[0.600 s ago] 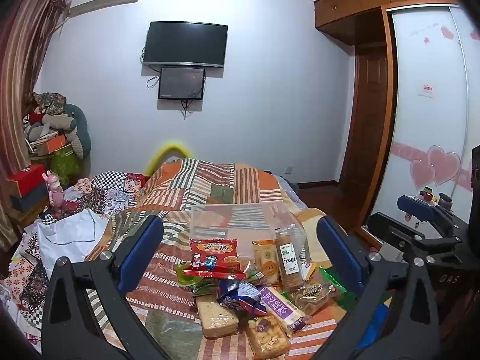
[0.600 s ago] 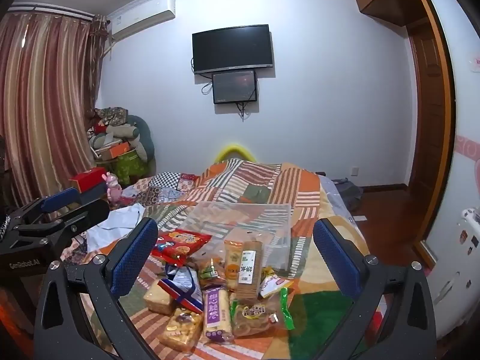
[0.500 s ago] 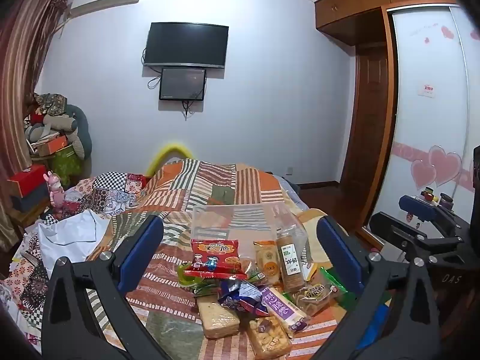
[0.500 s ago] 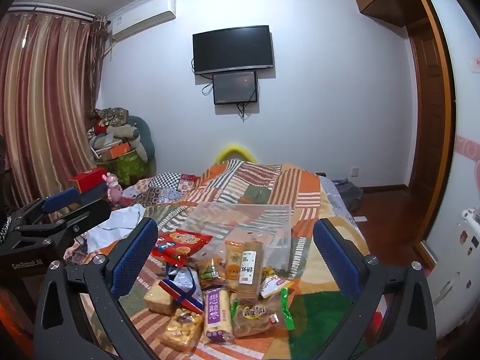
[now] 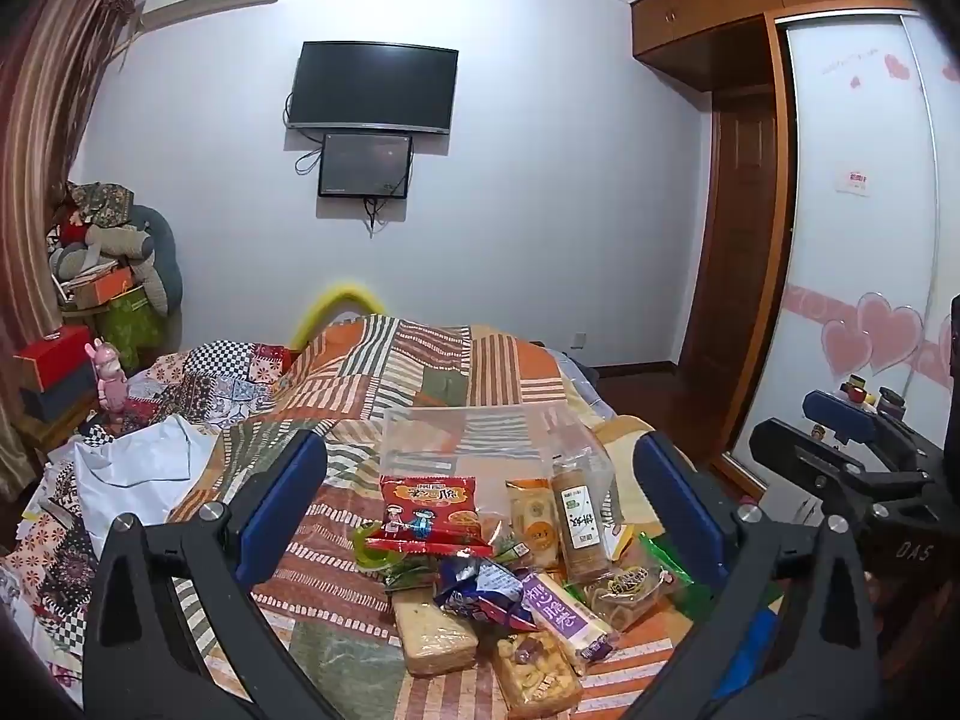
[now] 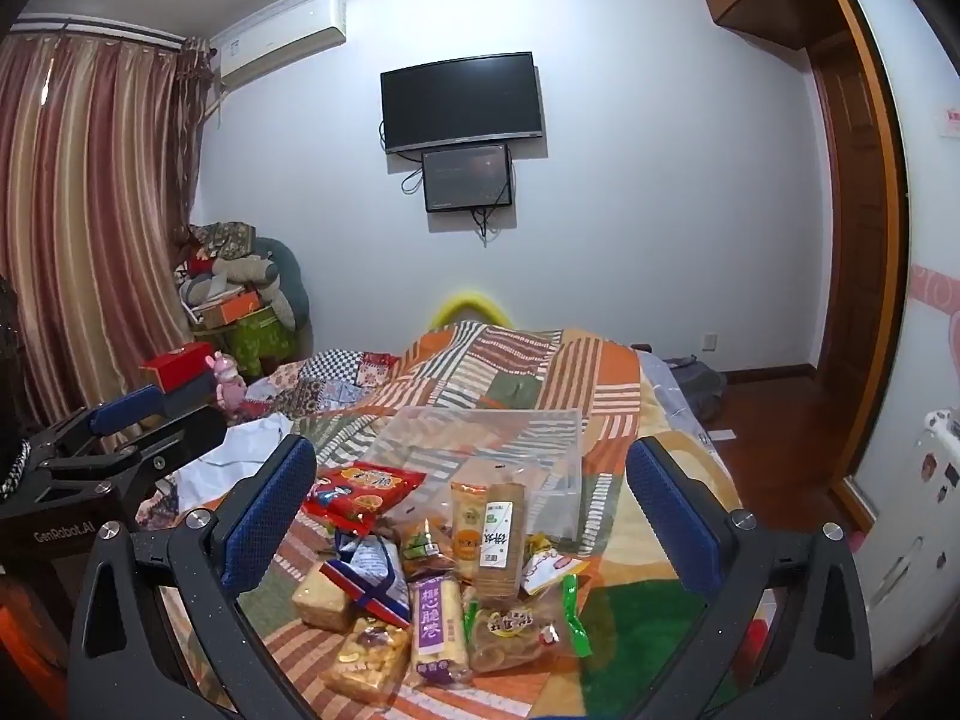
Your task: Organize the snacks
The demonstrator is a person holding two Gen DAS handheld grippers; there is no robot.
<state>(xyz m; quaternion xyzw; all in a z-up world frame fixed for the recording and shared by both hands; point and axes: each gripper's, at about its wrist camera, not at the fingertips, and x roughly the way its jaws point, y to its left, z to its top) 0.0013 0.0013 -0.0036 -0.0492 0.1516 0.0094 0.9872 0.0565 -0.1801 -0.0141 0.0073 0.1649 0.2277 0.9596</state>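
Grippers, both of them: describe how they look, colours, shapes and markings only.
Left gripper and right gripper match: black speckled angular frames with triangular cutouts and silver screw heads, each carrying two fingers faced with textured blue pads. The left gripper's side, seen from the right wrist view, bears white "GenRobot.AI" lettering. No cables or sleeves show.

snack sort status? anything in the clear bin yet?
Done: nothing visible; the clear bin looks empty. In hand: nothing; left tool and right tool are both open above the pile. Left: all snacks, including the red bag and purple bar, on the quilt.
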